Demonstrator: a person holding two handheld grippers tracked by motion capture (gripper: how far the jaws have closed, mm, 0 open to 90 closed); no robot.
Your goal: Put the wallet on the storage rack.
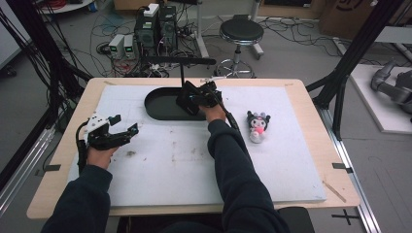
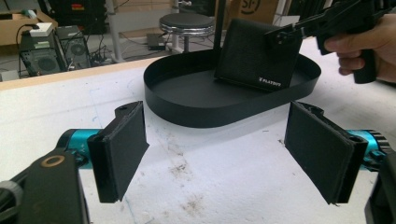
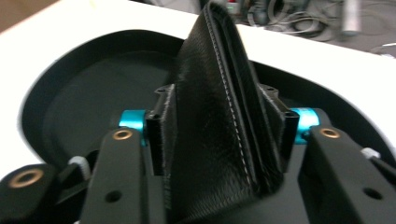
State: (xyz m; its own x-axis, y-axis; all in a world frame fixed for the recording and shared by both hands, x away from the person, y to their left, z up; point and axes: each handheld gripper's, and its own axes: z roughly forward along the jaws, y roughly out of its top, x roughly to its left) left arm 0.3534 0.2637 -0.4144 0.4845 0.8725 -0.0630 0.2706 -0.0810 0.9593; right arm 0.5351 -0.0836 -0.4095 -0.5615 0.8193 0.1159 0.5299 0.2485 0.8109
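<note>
A black leather wallet [image 2: 256,58] stands on edge inside the black oval tray [image 2: 187,107], held by my right gripper [image 2: 289,33]. In the right gripper view the wallet [image 3: 219,116] is pinched between the two jaws, over the tray [image 3: 84,98]. From above, my right gripper [image 1: 197,99] is over the right end of the tray [image 1: 160,104]. My left gripper [image 1: 127,131] rests on the white mat at the left, open, nothing between its pads [image 2: 123,149]; it faces the tray from a short way off.
A small plush doll [image 1: 258,126] lies on the white mat [image 1: 194,160] to the right of my right arm. A thin black post [image 1: 181,73] rises behind the tray. Beyond the table stand a stool [image 1: 240,34], computers and cables.
</note>
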